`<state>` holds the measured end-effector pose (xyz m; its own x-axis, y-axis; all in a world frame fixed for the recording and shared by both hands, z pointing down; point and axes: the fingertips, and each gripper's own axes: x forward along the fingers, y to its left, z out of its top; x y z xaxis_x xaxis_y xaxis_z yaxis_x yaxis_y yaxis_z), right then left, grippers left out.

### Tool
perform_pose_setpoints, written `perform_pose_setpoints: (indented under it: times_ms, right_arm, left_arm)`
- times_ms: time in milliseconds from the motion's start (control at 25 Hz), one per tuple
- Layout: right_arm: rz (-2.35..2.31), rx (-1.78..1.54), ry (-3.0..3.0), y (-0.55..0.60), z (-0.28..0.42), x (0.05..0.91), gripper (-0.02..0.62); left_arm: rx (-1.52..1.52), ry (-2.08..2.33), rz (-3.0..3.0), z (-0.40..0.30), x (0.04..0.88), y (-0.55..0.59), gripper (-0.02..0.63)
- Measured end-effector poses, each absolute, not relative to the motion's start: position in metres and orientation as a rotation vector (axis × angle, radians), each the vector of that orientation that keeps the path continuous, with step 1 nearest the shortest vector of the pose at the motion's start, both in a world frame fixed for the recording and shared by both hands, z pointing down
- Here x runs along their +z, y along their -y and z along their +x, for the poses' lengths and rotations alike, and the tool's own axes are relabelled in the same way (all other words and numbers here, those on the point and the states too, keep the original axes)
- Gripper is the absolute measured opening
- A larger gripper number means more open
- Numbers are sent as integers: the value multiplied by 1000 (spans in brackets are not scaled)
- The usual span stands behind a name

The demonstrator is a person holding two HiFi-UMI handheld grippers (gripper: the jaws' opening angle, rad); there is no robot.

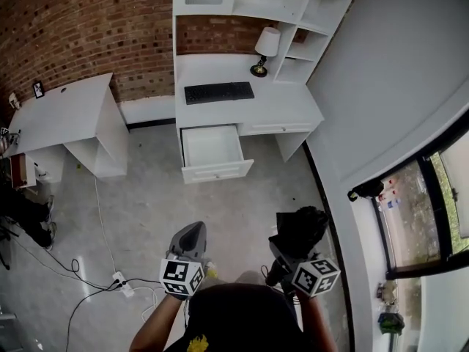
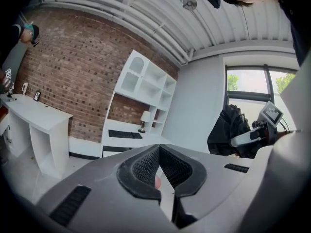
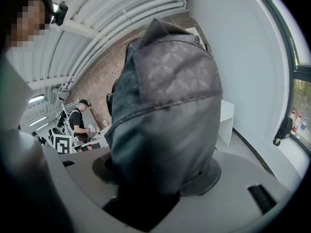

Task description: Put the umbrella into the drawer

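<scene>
The white desk's drawer (image 1: 218,171) stands pulled open and looks empty inside. A folded black umbrella (image 1: 299,229) is held over the grey floor, well short of the drawer, with my right gripper (image 1: 284,261) shut on it. In the right gripper view the umbrella's dark fabric (image 3: 165,106) fills the middle and hides the jaws of the right gripper (image 3: 158,181). My left gripper (image 1: 192,235) hangs beside it on the left; its ribbed pads (image 2: 143,166) meet at the tips with nothing between them. The umbrella (image 2: 232,130) also shows at the right of the left gripper view.
A keyboard (image 1: 218,92) and a lamp (image 1: 266,48) sit on the desk (image 1: 293,108) under white shelves. A second white table (image 1: 66,112) stands at the left. Cables and a power strip (image 1: 121,281) lie on the floor. A wall and a window (image 1: 425,211) close the right side.
</scene>
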<state>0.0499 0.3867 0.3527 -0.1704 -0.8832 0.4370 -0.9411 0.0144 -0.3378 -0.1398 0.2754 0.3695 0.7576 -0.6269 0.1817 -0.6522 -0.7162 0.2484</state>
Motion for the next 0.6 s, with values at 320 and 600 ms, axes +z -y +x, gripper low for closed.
perform_pose_setpoints:
  times_ms: [320, 600]
  right_arm:
    - [1947, 886, 2150, -342, 38, 353, 270]
    - [1932, 908, 2174, -302, 45, 372, 269]
  left_arm:
    - [123, 1018, 2626, -161, 371, -232, 17]
    - [153, 1028, 2633, -151, 378, -201, 17]
